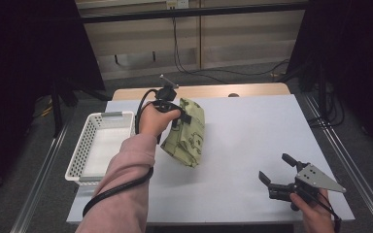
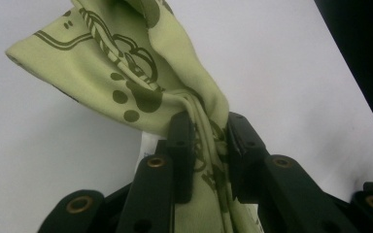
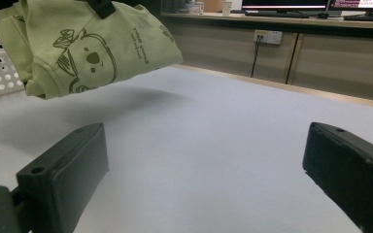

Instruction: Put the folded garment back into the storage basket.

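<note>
I have the left tongs point(image 1: 178, 115) clamped on a bunched fold of the green printed cloth point(image 1: 187, 133), and in the left gripper view the two black jaws pinch a gathered ridge of the fabric point(image 2: 141, 73) with the rest spilling away ahead of them. The cloth hangs from that pinch clear of the tabletop point(image 1: 252, 131), and in the right gripper view it point(image 3: 92, 46) floats above its own shadow, sagging in soft folds. I judge it light and entirely limp: it holds no shape of its own, so whatever is not pinched will droop, swing and drag behind the tongs. The weave looks matte and cottony rather than slick, so I do not expect it to slide out, though a thin single layer could creep through the pads; a thick gathered wad like the one now between them is the safer hold. Nothing about it is fragile, so a firm squeeze costs nothing. The white perforated basket point(image 1: 97, 145) sits just to the left of the left tongs, and if the cloth is bound there, I would carry it high enough for the trailing lower corner to clear the rim. The right tongs point(image 1: 278, 174) rest low, well away to the right of the cloth, jaws standing apart with nothing between them, free to catch a loose edge.
</note>
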### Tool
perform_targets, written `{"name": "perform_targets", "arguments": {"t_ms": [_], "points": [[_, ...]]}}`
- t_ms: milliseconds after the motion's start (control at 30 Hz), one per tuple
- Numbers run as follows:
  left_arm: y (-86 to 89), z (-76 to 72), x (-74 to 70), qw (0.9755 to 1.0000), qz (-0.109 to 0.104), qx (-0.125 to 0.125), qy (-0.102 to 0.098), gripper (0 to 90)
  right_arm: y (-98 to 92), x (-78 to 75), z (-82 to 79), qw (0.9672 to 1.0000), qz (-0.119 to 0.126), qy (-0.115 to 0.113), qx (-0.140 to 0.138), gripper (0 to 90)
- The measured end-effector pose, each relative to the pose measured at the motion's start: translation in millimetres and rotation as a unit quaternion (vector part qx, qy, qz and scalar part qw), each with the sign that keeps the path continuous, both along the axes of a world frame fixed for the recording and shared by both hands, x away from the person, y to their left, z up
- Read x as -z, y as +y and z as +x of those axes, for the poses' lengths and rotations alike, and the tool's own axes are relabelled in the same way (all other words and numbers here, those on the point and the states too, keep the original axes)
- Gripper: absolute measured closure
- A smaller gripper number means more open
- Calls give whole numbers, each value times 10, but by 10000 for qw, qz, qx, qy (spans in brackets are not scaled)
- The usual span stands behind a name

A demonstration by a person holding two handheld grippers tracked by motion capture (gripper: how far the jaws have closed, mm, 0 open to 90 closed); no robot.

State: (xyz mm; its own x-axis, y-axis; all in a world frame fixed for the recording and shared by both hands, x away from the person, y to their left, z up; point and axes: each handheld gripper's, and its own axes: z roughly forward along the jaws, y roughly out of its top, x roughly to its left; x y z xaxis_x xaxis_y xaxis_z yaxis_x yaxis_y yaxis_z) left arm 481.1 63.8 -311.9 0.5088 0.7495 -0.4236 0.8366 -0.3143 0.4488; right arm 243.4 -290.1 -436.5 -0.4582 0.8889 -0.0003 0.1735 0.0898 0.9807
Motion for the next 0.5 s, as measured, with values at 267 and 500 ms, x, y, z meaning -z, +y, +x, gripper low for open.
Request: {"name": "perform_targets", "arguments": {"t_ms": [267,500], "points": [[117,9,-82,10000,52,13,81,744,2,1,-1,10000,-5,12,14,21],[214,13,-150,9998,135,-18,109,745,3,1,0,10000,4,0,1,21]]}}
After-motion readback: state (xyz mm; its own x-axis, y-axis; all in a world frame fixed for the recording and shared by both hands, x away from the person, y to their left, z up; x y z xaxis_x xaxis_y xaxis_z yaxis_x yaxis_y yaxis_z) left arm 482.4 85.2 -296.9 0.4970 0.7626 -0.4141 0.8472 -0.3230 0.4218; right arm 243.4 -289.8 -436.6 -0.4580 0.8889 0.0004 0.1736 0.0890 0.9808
